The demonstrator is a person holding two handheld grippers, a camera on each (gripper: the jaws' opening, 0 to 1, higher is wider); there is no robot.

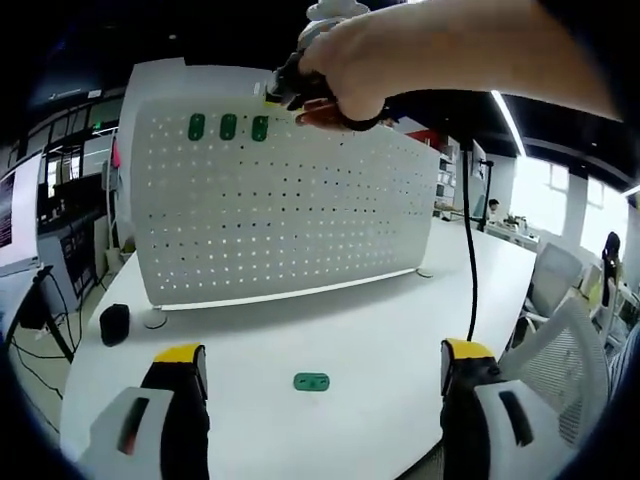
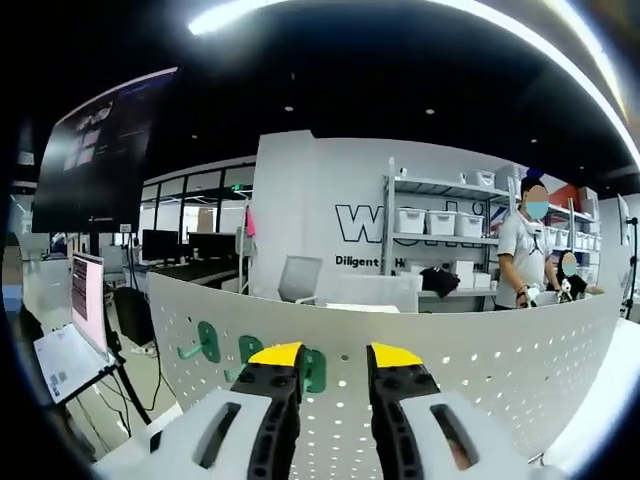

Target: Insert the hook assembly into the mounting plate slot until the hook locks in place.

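Observation:
A white perforated mounting plate (image 1: 290, 215) stands upright on the white table (image 1: 380, 320). Three green hooks (image 1: 228, 127) sit in a row near its top left. A loose green hook piece (image 1: 311, 381) lies flat on the table, between and just ahead of my left gripper (image 1: 324, 352), whose jaws stand wide open and hold nothing. A hand holds my right gripper (image 1: 285, 90) at the plate's top edge, next to the rightmost hook (image 1: 260, 128). In the right gripper view, my right gripper (image 2: 335, 355) has a narrow gap, with that hook (image 2: 314, 368) just behind its left jaw.
A black object (image 1: 115, 323) and a small round white piece (image 1: 153, 318) lie left of the plate's foot. A black cable (image 1: 468, 250) hangs down at the right. White chairs (image 1: 570, 310) stand past the table's right edge. A laptop (image 2: 70, 330) and people (image 2: 522, 250) are behind the plate.

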